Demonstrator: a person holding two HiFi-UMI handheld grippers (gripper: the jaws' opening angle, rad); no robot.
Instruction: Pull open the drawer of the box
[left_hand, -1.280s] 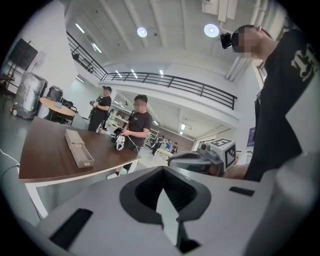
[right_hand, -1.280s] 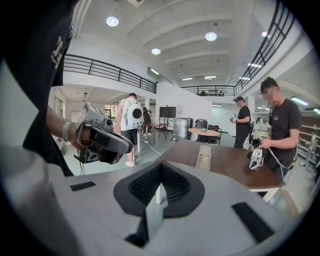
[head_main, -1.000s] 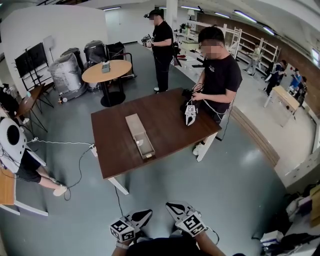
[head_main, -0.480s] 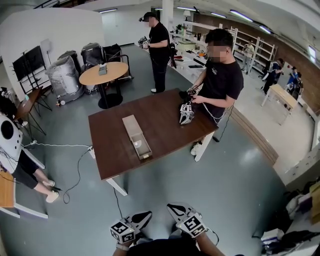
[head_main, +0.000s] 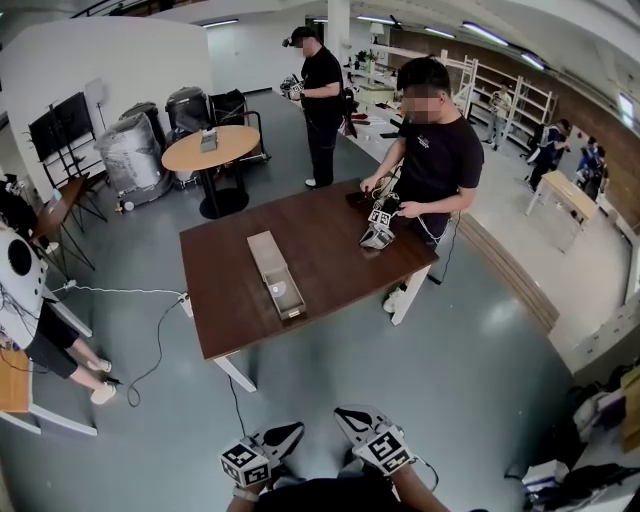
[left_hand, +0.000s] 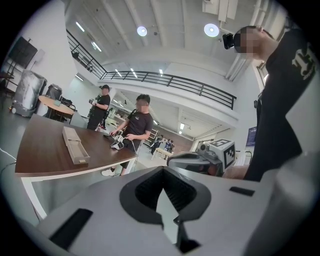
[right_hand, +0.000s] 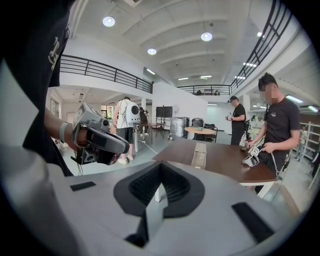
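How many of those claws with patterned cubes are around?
3: left claw and right claw at the bottom, a third claw at the brown table. The far person may hold more.

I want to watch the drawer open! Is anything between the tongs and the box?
Nothing visible does. Only bare floor and the table's near edge lie between the left tongs, the right tongs and the box.

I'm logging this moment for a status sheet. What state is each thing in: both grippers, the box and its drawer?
left gripper: shut, empty, held well short of the table.
right gripper: shut, empty, held well short of the table.
box: lying flat on the brown table, nothing touching it.
drawer: looks slid out toward the near edge, open top showing.
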